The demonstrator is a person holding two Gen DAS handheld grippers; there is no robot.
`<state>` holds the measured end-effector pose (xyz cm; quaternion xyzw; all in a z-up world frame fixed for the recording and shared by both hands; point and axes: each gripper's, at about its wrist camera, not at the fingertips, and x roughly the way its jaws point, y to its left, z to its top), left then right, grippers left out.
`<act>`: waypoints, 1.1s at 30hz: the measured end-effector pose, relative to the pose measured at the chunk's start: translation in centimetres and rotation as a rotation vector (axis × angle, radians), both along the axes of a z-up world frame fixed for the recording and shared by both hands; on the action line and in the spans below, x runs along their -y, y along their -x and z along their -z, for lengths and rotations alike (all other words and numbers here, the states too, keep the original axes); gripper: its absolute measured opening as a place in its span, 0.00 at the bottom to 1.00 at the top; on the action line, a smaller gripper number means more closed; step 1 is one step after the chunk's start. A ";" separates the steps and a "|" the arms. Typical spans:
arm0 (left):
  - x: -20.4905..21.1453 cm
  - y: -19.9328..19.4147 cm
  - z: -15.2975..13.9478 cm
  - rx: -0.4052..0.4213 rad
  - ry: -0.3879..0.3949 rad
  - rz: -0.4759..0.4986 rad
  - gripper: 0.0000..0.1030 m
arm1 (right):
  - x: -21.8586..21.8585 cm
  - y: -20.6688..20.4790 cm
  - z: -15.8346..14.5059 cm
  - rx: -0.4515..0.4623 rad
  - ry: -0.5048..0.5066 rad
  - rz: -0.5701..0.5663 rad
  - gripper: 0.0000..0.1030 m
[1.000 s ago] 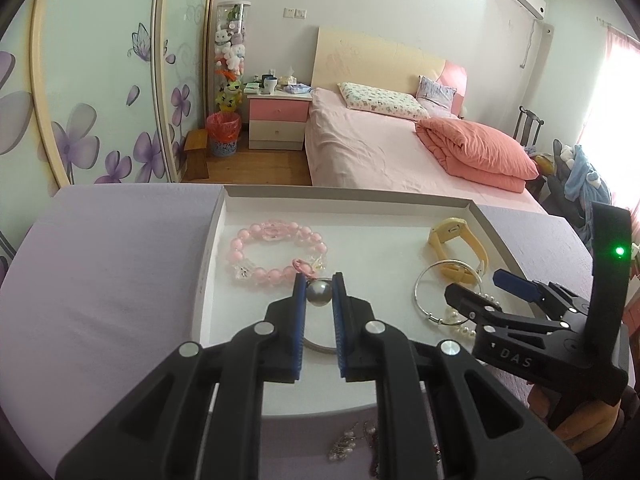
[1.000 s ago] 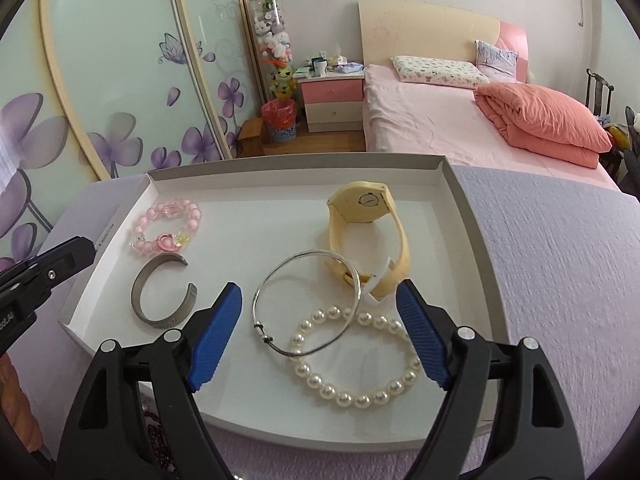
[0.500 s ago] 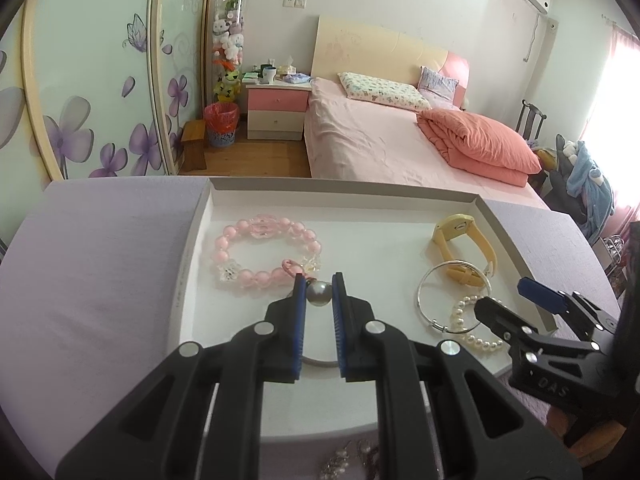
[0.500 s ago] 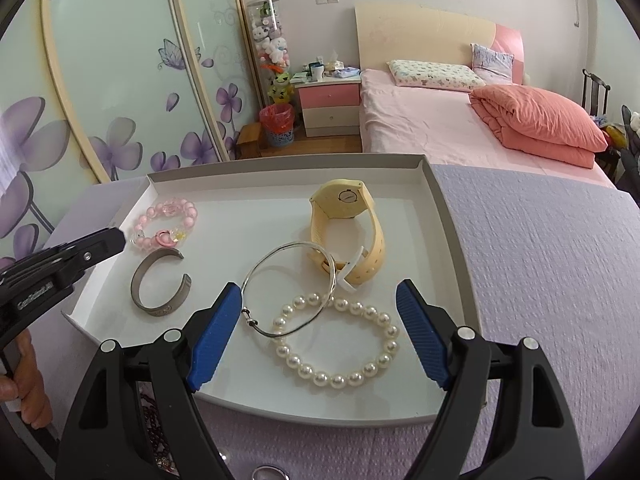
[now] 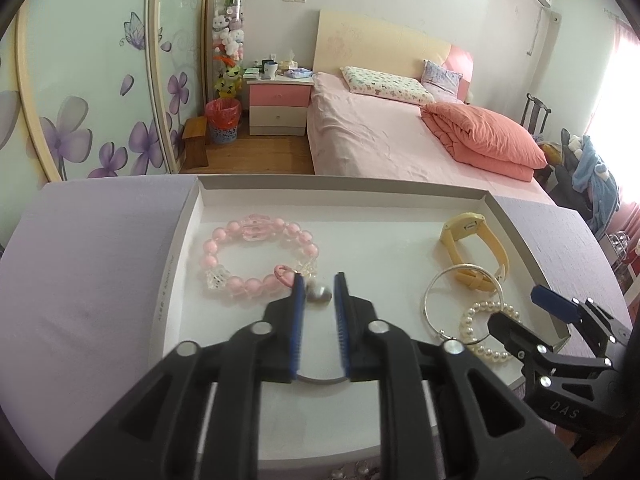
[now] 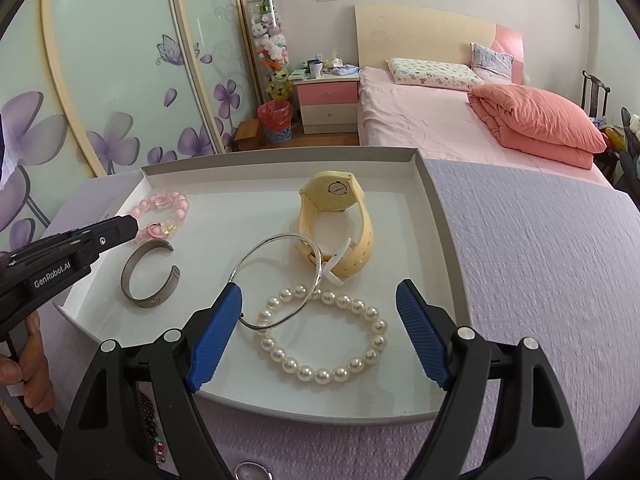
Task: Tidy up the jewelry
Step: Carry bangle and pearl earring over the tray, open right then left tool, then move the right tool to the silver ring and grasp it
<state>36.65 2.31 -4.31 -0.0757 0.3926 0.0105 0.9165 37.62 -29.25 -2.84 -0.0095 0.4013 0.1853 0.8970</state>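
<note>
Resting in a white tray (image 6: 436,216) on the purple cloth: five pieces of jewelry.
Pink bead bracelet (image 5: 256,256), silver cuff (image 6: 150,276), thin bangle (image 6: 280,280), pearl bracelet (image 6: 324,336), yellow watch (image 6: 336,224); left gripper (image 5: 319,282) opening, cuff's end between its pads; right gripper (image 6: 320,312) wide, empty.

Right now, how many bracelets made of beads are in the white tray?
2: the pink bead bracelet at the far left of the tray, the pearl bracelet at the near edge. None seems hidden.
</note>
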 end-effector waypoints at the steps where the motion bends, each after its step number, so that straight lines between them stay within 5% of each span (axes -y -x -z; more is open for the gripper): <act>1: -0.1 0.0 -0.1 0.000 0.002 -0.010 0.27 | 0.0 0.1 0.0 0.001 0.000 0.000 0.79; 13: -1.8 2.5 -2.0 0.021 0.005 -0.043 0.29 | 1.1 1.9 -0.9 0.013 -0.006 -0.002 0.78; 25: -4.5 10.4 -3.5 0.062 -0.017 -0.059 0.42 | 2.6 7.3 -2.3 0.057 -0.003 -0.032 0.73; 33: -4.6 15.0 -2.6 0.059 -0.049 -0.033 0.57 | 2.9 10.2 -0.1 -0.014 0.001 -0.060 0.70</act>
